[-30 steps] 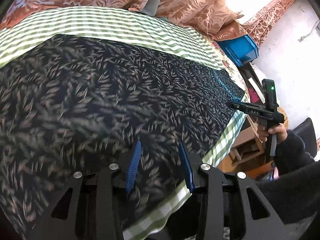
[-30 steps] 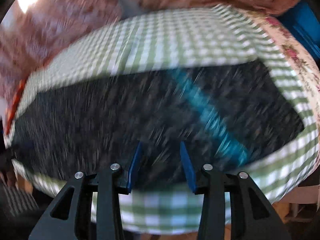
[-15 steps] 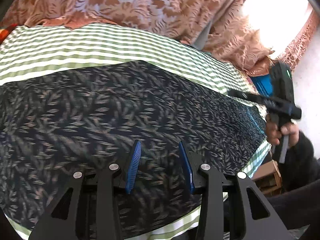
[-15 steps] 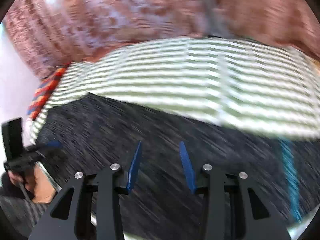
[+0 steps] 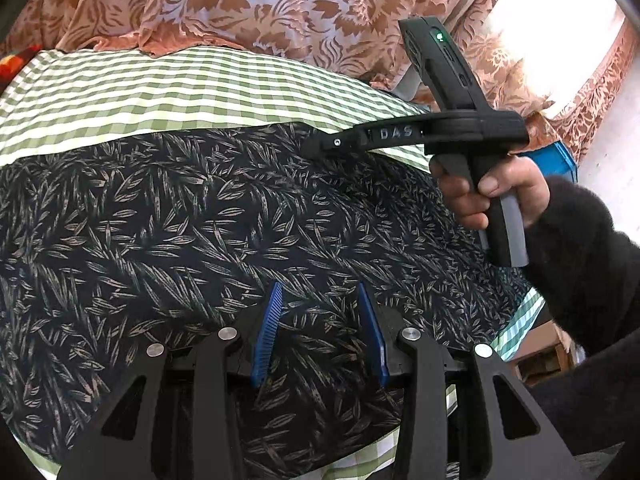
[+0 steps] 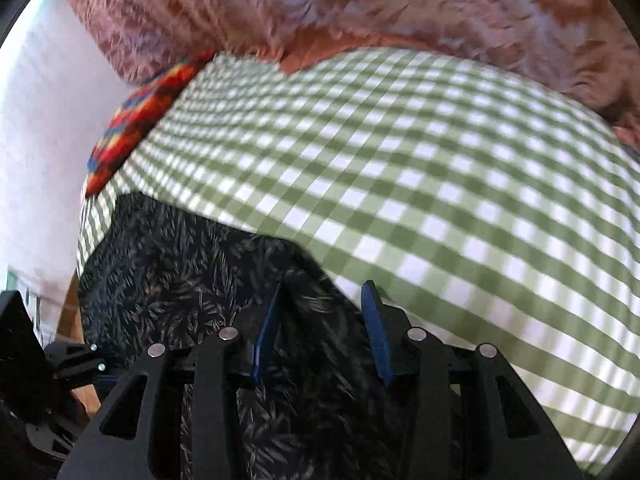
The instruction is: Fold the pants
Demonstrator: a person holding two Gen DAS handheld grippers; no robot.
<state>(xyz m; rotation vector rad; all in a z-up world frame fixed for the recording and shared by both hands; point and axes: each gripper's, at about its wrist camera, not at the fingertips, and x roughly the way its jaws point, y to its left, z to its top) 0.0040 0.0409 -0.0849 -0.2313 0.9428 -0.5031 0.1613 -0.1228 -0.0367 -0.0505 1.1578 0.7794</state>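
Both claws hang unclenched over our pants (image 5: 200, 220): left gripper (image 5: 320, 332) mid-cloth, right gripper (image 6: 320, 332), jaws closing, at the far edge; soft, limp cloth, so we pinch edges

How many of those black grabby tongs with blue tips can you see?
2. The left black tongs with blue tips hover over the dark leaf-print pants; the right tongs are closing at the pants' far edge.

One pair of dark leaf-print pants (image 5: 192, 220) lies spread on one green-checked bedcover (image 5: 168, 88). Two grippers show: the left gripper (image 5: 320, 332) and the right gripper (image 6: 324, 332). One hand (image 5: 492, 188) is visible at three o'clock. One blue crate (image 5: 560, 160) sits behind it. One rust floral curtain (image 5: 240, 4) hangs at twelve o'clock.
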